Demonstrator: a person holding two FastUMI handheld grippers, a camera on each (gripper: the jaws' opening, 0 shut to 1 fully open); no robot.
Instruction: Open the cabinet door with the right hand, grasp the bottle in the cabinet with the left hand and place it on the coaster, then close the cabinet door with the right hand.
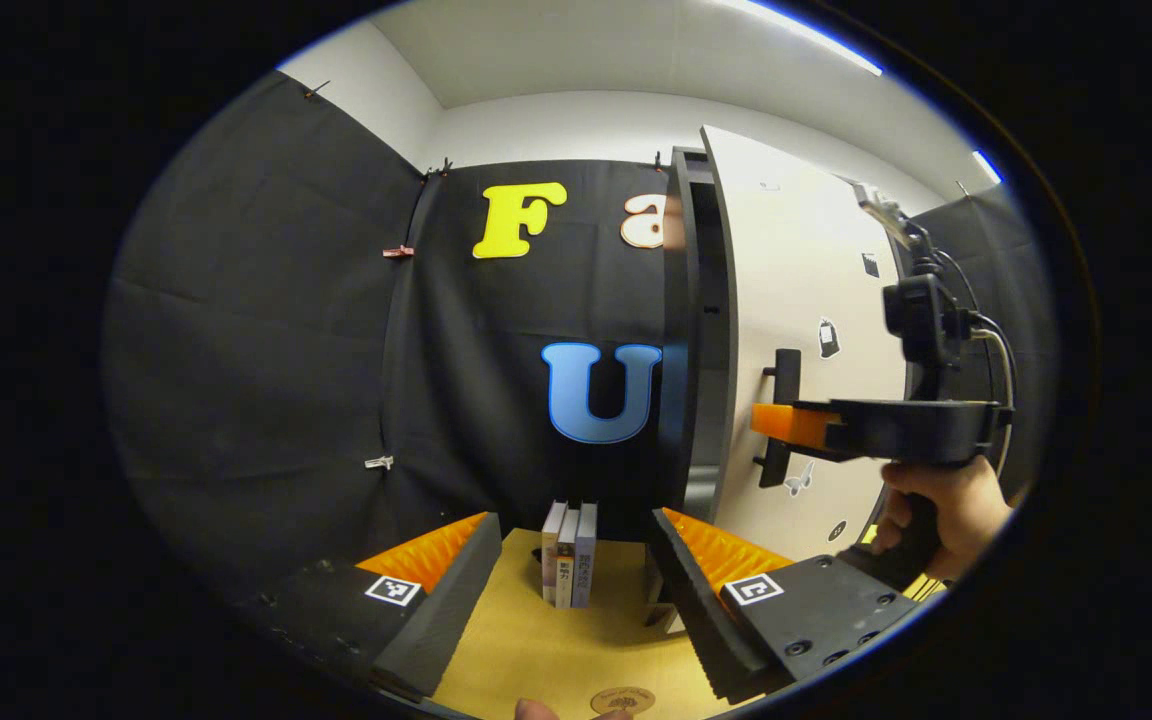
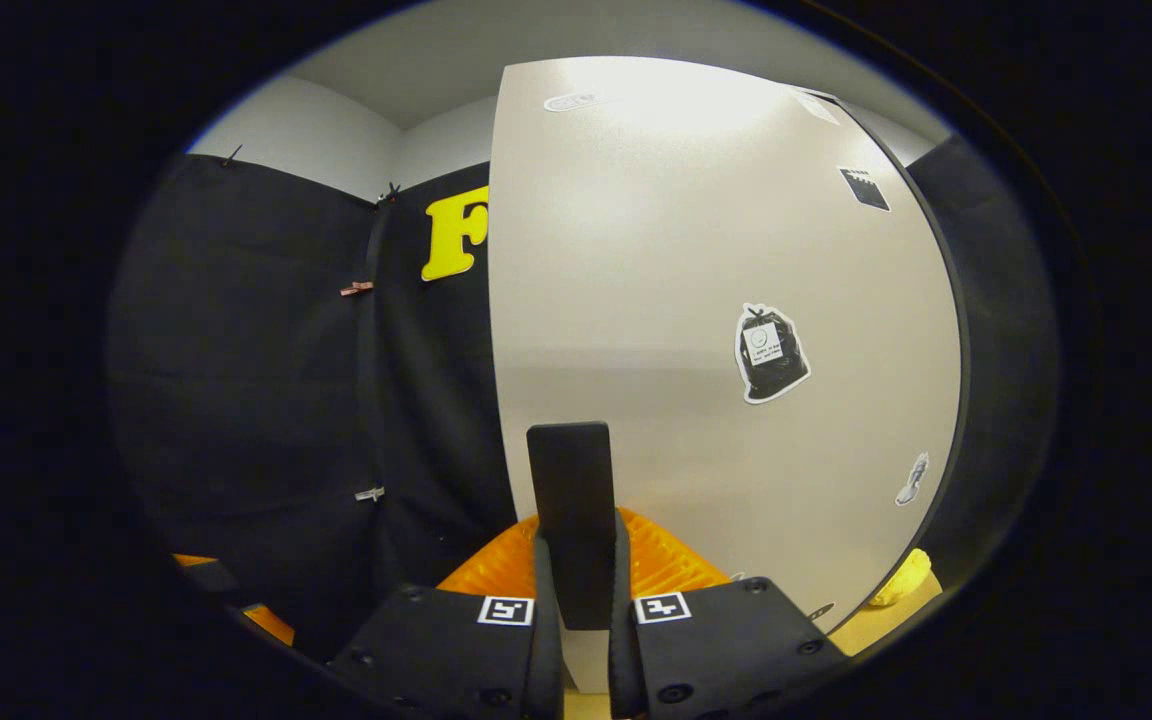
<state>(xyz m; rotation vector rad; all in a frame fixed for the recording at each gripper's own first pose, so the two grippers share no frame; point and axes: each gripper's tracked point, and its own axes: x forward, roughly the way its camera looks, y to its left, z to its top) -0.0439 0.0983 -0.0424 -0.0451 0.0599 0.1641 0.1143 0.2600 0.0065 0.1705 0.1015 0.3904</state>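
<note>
In the left gripper view the pale cabinet door (image 1: 806,300) stands ajar, and the dark edge of the cabinet (image 1: 696,330) shows in the gap. My right gripper (image 1: 771,420), held by a hand (image 1: 946,510), is shut on the door's black handle (image 1: 784,415). In the right gripper view the handle (image 2: 572,510) stands upright, pinched between both fingers of the right gripper (image 2: 581,530), with the door (image 2: 696,300) close ahead. My left gripper (image 1: 573,518) is open and holds nothing, left of the door. A round coaster (image 1: 622,700) lies on the table just below it.
Three upright books (image 1: 568,567) stand on the wooden table (image 1: 526,640) against the black cloth wall, ahead of the left gripper. Stickers dot the door, one a black bag shape (image 2: 771,352). A yellow object (image 2: 901,580) lies at the door's lower right.
</note>
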